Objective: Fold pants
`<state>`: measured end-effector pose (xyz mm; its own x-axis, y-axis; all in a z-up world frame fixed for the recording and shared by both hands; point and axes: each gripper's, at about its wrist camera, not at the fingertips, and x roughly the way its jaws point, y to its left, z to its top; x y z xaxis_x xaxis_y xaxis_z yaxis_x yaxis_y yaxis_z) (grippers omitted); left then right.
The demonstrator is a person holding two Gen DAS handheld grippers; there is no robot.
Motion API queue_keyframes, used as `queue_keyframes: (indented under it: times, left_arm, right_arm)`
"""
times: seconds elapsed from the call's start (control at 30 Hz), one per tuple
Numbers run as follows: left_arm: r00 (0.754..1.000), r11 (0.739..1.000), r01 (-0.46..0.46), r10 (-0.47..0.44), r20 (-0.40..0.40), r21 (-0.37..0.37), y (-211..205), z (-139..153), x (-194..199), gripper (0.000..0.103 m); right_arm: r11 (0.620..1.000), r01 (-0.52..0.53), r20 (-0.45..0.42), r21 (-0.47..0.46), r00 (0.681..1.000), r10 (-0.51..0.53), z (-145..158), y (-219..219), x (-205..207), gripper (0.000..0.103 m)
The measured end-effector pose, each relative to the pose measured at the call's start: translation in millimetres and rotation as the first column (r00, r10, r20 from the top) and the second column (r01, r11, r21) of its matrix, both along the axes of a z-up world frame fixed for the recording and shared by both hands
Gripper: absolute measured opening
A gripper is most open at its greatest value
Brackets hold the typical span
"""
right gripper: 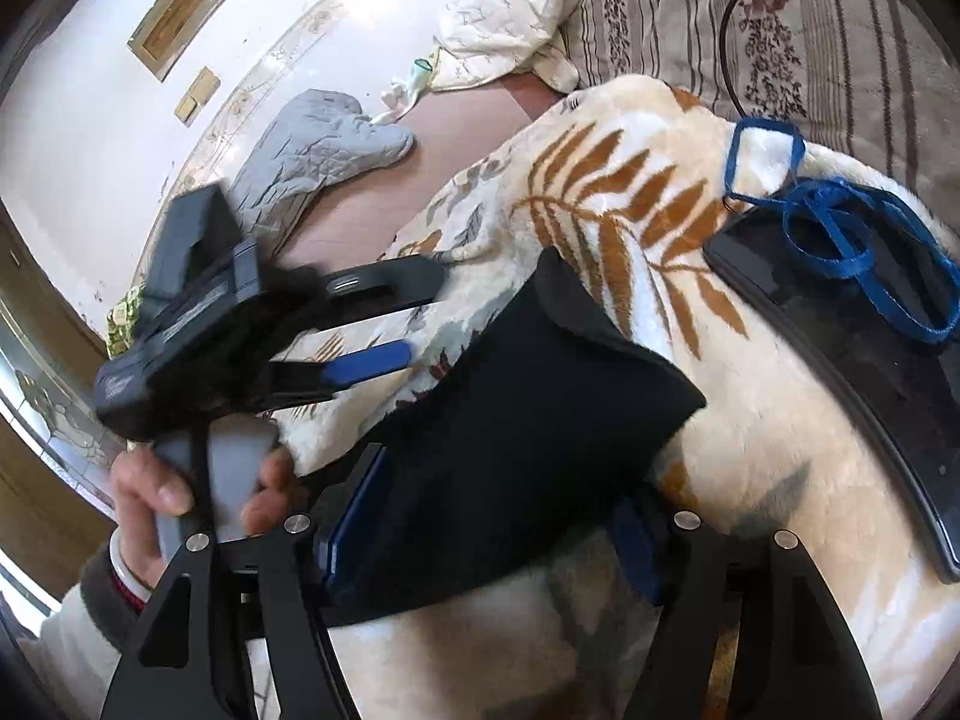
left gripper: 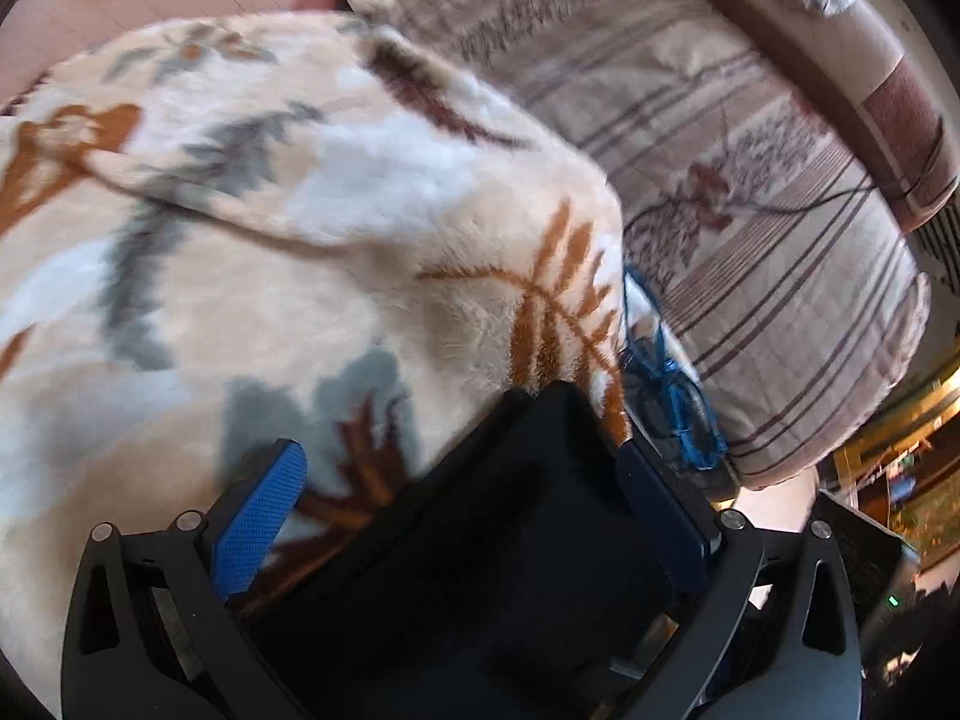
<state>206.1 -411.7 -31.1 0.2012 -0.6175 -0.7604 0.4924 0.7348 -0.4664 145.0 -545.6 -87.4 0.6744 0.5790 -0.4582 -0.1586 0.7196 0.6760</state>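
The black pants (left gripper: 480,540) lie on a cream fleece blanket with orange and grey leaves (left gripper: 270,240). In the left wrist view my left gripper (left gripper: 462,480) is open, its blue pads (left gripper: 258,522) wide apart with the dark cloth lying between them against the right pad. In the right wrist view the pants (right gripper: 528,408) lie between the blue pads of my right gripper (right gripper: 498,516), which are spread wide; the cloth drapes over them. The left gripper (right gripper: 384,324), hand-held, shows there at the left, its jaws apart.
A dark tablet-like device (right gripper: 852,360) with a blue strap (right gripper: 840,228) lies on the blanket at the right. Striped floral bedding (left gripper: 750,210) is behind. A grey quilted item (right gripper: 318,150) and a cream quilted item (right gripper: 504,18) lie on the floor.
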Motion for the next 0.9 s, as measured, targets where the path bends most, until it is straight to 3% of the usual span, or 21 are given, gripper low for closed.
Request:
queue_keyframes:
  times: [0.07,0.13,0.2,0.3,0.47,0.67,0.83,0.9]
  left_arm:
    - [0.999,0.999,0.015,-0.017,0.04,0.044,-12.0,-4.7,0.2,0.102]
    - [0.997,0.998,0.031,-0.035,0.07,0.061,-17.2,-2.4,-2.5,0.098]
    - [0.998,0.998,0.019,-0.023,0.064,0.062,-15.3,0.0,-2.5,0.093]
    - [0.999,1.0,-0.02,0.019,0.035,0.024,4.2,11.7,-2.0,0.09]
    - [0.985,0.987,-0.149,0.153,0.085,-0.055,77.8,59.3,-24.1,0.09]
    - [0.92,0.929,-0.362,0.369,0.133,-0.076,198.0,96.9,-81.6,0.091]
    - [0.865,0.869,-0.487,0.494,0.092,-0.086,264.7,80.8,-119.0,0.091]
    - [0.833,0.831,-0.543,0.551,0.049,-0.122,287.1,68.5,-132.3,0.091]
  right_arm:
    - [1.0,-0.004,-0.011,-0.001,1.0,0.004,-2.8,-2.1,5.0,0.036]
    - [0.999,0.003,-0.05,0.04,0.999,-0.001,-11.0,-9.8,11.8,0.015]
    - [0.996,0.003,-0.057,0.085,0.998,0.002,-11.9,-14.1,12.6,0.013]
    - [0.997,-0.011,-0.027,0.078,1.0,0.013,0.8,-11.6,10.2,0.01]
    - [0.996,-0.078,0.099,0.034,0.992,0.075,42.8,4.1,-8.9,0.01]
    - [0.971,-0.233,0.196,-0.043,0.951,0.237,84.6,59.7,-37.0,0.01]
    - [0.916,-0.381,0.165,-0.127,0.902,0.398,85.6,147.0,-53.6,0.01]
    - [0.899,-0.411,0.134,-0.154,0.893,0.431,74.9,174.9,-57.2,0.017]
